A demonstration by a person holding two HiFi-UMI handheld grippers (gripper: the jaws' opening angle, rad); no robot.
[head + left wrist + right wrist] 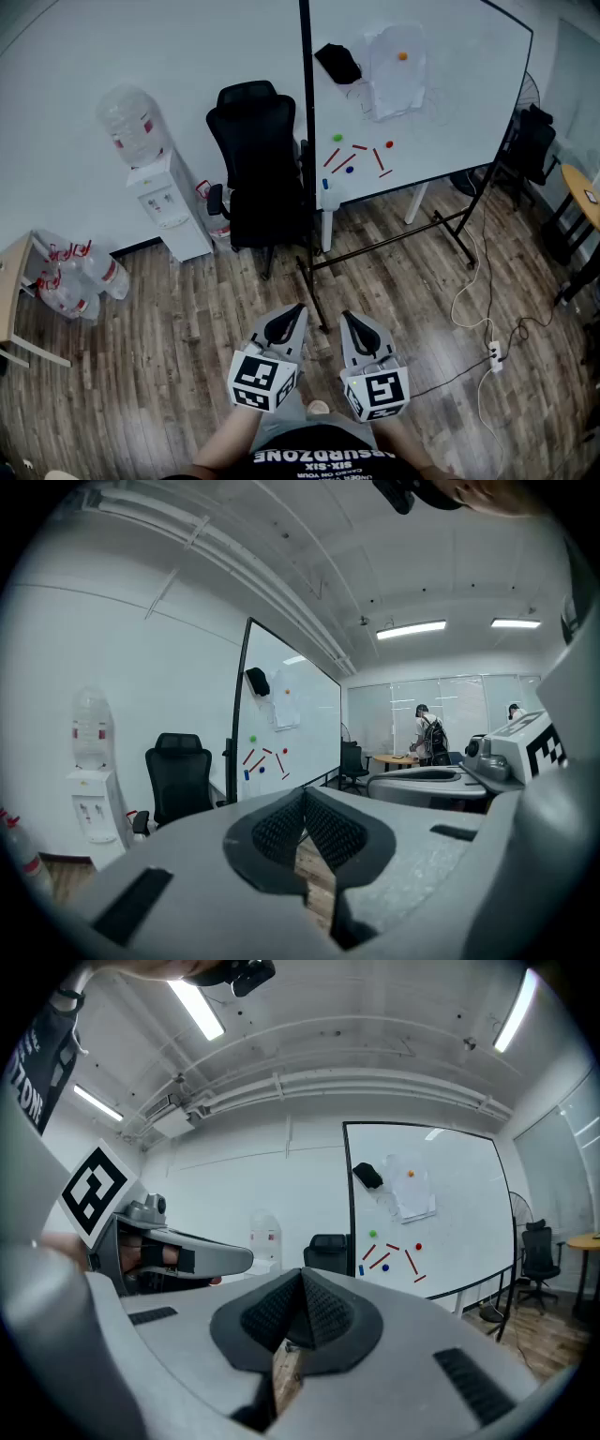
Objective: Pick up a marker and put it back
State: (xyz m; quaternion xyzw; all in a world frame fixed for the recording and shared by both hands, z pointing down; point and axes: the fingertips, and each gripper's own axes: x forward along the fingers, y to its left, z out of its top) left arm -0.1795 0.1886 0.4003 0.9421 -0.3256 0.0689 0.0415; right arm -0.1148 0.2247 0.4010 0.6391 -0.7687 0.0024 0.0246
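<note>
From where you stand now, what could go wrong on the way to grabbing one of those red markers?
The white cable and power strip lie on the floor near the whiteboard: a likely trip hazard. The red markers sit close together on the board, so a grab might knock a neighbour off. The left gripper and right gripper both have their jaws shut; they must open first.

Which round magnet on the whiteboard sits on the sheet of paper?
The orange round magnet, highest on the whiteboard, on the white paper sheet. The green magnet, red magnet and blue magnet are lower, by red markers.
</note>
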